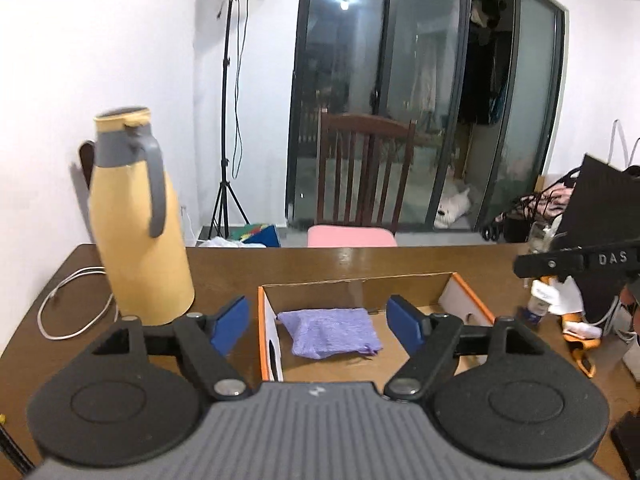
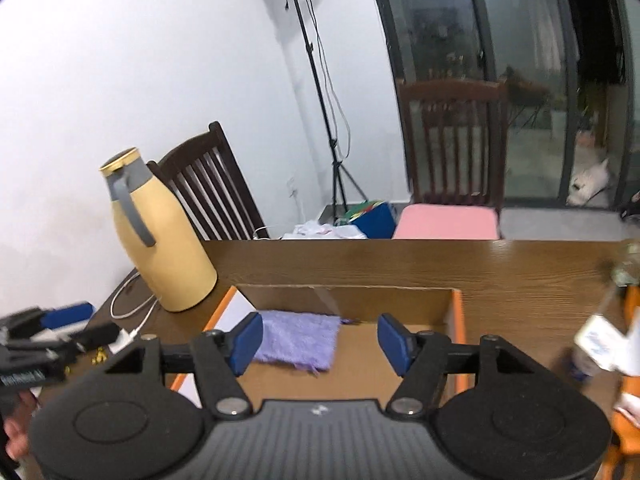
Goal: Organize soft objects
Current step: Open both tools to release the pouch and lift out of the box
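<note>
A folded purple cloth [image 1: 332,332] lies flat on the floor of an open cardboard box [image 1: 468,300] with orange-edged walls, toward its left side. My left gripper [image 1: 318,326] hovers above the box, open, its blue pads wide apart with nothing between them. In the right wrist view the same cloth [image 2: 298,338] lies in the box [image 2: 458,320], and my right gripper [image 2: 320,338] hangs open over it, touching nothing. The left gripper [image 2: 52,322] shows at the left edge of that view, with a hand below it. The right gripper's black body [image 1: 576,262] crosses the left wrist view's right side.
A tall yellow jug [image 1: 138,220] with a grey handle stands on the brown table [image 1: 320,264] left of the box, a white cable [image 1: 60,300] beside it. Clutter and orange items [image 1: 576,328] lie to the right. Wooden chairs [image 2: 452,148] and a light stand [image 1: 230,120] stand beyond.
</note>
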Demonstrator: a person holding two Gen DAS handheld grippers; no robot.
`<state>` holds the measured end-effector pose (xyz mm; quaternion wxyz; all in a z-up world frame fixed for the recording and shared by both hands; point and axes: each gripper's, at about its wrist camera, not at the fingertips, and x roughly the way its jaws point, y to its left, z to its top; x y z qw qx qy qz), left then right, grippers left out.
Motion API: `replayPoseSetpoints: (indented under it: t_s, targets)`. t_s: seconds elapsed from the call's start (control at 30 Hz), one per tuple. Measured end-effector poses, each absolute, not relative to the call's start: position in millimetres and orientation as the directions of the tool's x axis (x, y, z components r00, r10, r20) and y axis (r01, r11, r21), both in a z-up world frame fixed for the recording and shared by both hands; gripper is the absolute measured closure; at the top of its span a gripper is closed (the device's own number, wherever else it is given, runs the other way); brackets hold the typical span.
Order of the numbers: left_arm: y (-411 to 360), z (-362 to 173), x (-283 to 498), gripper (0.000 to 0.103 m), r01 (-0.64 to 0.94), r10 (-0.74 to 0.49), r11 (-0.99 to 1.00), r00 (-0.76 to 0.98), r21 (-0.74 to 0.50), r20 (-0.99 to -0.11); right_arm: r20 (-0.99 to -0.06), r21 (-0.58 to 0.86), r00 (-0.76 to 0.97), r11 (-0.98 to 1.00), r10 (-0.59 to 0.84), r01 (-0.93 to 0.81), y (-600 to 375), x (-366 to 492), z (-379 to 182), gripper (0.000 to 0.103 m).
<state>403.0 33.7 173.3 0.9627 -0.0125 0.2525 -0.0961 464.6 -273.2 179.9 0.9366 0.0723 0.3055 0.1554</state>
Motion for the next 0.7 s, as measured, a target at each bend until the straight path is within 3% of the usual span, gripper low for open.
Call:
replayPoseSetpoints:
  t_s: [0.17,0.23,0.33,0.5,0.6,0.7]
  targets:
    - [25.3,167.4,349.2,0.024,0.118,-0.127,0.992,0.895,-0.047,-0.428,-0.449,0.228,0.826,0.937,0.341,-0.263,-290.9,385.4,183.7,0.038]
    - [25.4,159.5,322.6,0.021,0.092,-0.097,0.995,0.914,-0.031,-0.395,-0.380,0.203,0.865,0.942,0.328,-0.269,-295.7,347.2,179.3,0.029]
    - [23.6,144.4,271.6,0.019,0.059,-0.061,0.998,0.943,-0.015,-0.326,-0.319,0.164,0.893,0.946,0.318,-0.278,-300.7,297.2,165.5,0.026]
    - [20.9,106.7,201.1,0.018,0.014,-0.011,1.000,0.971,0.010,-0.238,-0.255,0.059,0.921,0.956,0.293,-0.288,-299.4,215.7,126.3,0.023]
    - [18.8,82.1,159.3,0.005,0.000,0.004,1.000,0.988,0.029,-0.154,-0.202,-0.013,0.939,0.958,0.279,-0.288,-291.9,169.0,96.8,0.016]
    - [18.4,57.7,127.8,0.004,-0.010,0.015,0.999,0.991,0.040,-0.134,-0.171,-0.034,0.951,0.963,0.258,-0.267,-281.5,135.5,64.6,0.012]
